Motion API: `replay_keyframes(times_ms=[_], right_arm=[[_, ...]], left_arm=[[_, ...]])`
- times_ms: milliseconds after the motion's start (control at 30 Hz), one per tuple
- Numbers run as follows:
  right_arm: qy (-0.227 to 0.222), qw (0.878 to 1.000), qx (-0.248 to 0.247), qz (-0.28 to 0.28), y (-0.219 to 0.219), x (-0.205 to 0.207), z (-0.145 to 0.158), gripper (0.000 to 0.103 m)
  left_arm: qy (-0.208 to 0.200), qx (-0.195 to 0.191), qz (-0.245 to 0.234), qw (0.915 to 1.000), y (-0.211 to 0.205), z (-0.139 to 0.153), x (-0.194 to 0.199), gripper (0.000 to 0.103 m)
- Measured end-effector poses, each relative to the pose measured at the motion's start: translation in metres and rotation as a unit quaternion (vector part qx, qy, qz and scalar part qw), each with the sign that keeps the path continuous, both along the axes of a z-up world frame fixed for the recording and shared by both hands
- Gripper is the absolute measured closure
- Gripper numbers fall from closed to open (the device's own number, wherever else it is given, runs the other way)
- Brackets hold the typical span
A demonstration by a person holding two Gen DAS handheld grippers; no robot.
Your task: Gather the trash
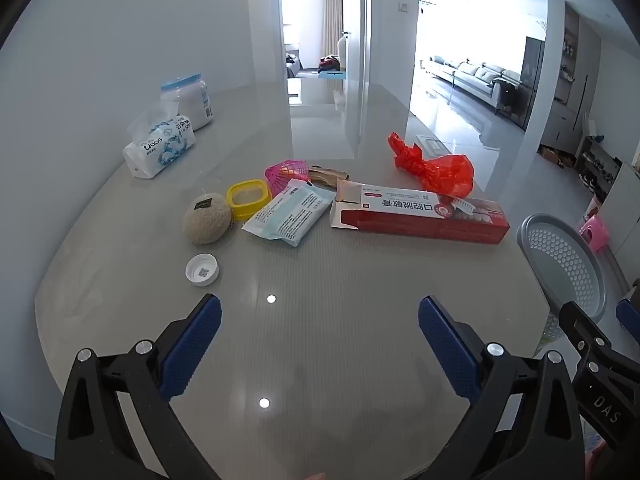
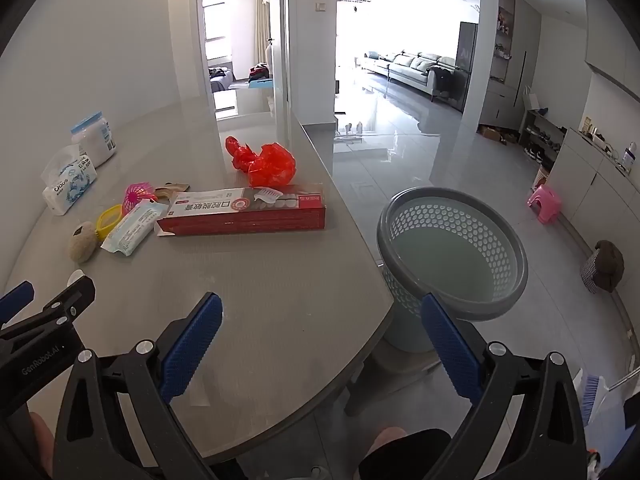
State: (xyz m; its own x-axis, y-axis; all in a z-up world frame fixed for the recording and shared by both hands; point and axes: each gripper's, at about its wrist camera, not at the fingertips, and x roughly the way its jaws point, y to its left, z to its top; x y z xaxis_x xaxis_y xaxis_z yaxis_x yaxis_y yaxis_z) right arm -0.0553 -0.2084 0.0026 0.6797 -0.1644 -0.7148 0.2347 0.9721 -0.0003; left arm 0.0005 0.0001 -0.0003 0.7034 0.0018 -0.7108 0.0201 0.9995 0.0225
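On grey table (image 1: 320, 340): scattered litter | beside it: perforated bin (image 2: 452, 256)

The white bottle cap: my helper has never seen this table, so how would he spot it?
On the grey table, look left of the trash cluster, nearer than the fuzzy beige ball. The white bottle cap lies alone, open side up, the only small round white piece.
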Motion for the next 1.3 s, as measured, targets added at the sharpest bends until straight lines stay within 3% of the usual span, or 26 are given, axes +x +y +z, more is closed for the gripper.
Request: replay_keyframes(times_ms=[1300], right_arm=[[-0.002,1.000,-0.002,-0.001,-0.002,0.000,0.001,0.008]], left_arm=[[-0.007,0.012,-0.005,0.9999,-0.003,0.004,-0.002,0.006]])
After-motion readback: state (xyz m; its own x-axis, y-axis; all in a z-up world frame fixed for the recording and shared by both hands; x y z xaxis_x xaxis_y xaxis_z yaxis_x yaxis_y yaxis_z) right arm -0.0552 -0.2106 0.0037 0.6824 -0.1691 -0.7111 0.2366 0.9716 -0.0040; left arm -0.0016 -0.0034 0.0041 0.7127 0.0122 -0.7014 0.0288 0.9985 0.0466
